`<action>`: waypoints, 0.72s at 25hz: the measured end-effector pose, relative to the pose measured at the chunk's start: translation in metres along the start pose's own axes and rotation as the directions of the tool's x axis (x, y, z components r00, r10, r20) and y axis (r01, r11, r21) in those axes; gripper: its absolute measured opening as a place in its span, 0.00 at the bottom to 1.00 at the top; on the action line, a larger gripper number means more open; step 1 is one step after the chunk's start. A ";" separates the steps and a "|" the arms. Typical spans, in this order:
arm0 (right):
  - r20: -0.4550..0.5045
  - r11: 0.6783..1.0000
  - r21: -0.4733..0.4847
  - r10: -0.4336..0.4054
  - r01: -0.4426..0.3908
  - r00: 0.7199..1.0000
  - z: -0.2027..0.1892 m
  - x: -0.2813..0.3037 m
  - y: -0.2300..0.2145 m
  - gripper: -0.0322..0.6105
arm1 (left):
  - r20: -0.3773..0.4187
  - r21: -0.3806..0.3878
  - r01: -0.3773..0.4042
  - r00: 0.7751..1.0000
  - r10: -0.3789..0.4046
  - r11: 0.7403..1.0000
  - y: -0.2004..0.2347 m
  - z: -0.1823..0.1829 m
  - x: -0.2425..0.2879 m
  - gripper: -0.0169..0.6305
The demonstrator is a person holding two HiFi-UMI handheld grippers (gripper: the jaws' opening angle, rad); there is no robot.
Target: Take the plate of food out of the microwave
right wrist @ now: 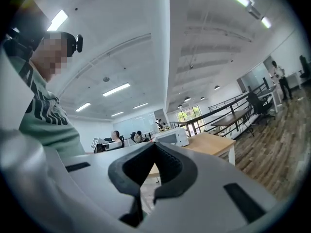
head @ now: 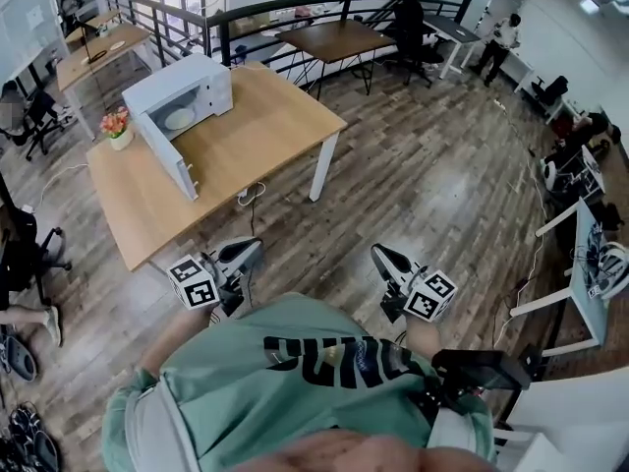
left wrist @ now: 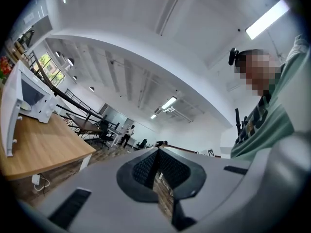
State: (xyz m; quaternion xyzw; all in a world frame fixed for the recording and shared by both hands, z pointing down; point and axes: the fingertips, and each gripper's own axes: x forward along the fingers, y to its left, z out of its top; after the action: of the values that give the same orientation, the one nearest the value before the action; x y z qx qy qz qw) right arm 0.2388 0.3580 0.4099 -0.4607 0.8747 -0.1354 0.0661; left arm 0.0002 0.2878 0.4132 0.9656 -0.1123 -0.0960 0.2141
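Both hang clenched and empty at the person's waist: the left gripper (head: 252,248) and the right gripper (head: 379,254). Well apart from them, a white box-shaped microwave (head: 187,85) stands open-doored on the light wooden table (head: 260,131), with a round white plate (head: 180,119) inside.

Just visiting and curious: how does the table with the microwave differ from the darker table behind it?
The light table has a pale wood top on white legs; the dark table has a brown top on thin black legs. The light table carries an open microwave and a flower pot; the dark table shows neither. The dark table stands farther from the person than the light table. Both tops are rectangular.
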 end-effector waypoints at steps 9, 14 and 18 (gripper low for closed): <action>-0.055 1.000 0.000 0.000 0.000 0.998 0.001 0.108 -0.010 0.06 | 0.016 -0.043 -0.006 1.000 0.007 0.999 0.096 0.040 -0.023 0.03; -0.069 1.000 0.021 0.023 -0.021 0.997 -0.003 0.137 -0.040 0.06 | 0.009 -0.065 -0.034 0.999 0.035 0.997 0.131 0.036 -0.014 0.03; -0.059 0.996 0.062 0.065 -0.062 0.996 -0.006 0.158 -0.080 0.06 | -0.002 -0.058 -0.079 0.997 0.079 0.995 0.155 0.031 0.009 0.03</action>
State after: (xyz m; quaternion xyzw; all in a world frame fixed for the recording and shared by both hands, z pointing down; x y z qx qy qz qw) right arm 0.2111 0.1861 0.4410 -0.4261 0.8860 -0.1736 0.0574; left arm -0.0260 0.1369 0.4516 0.9538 -0.1476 -0.0908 0.2455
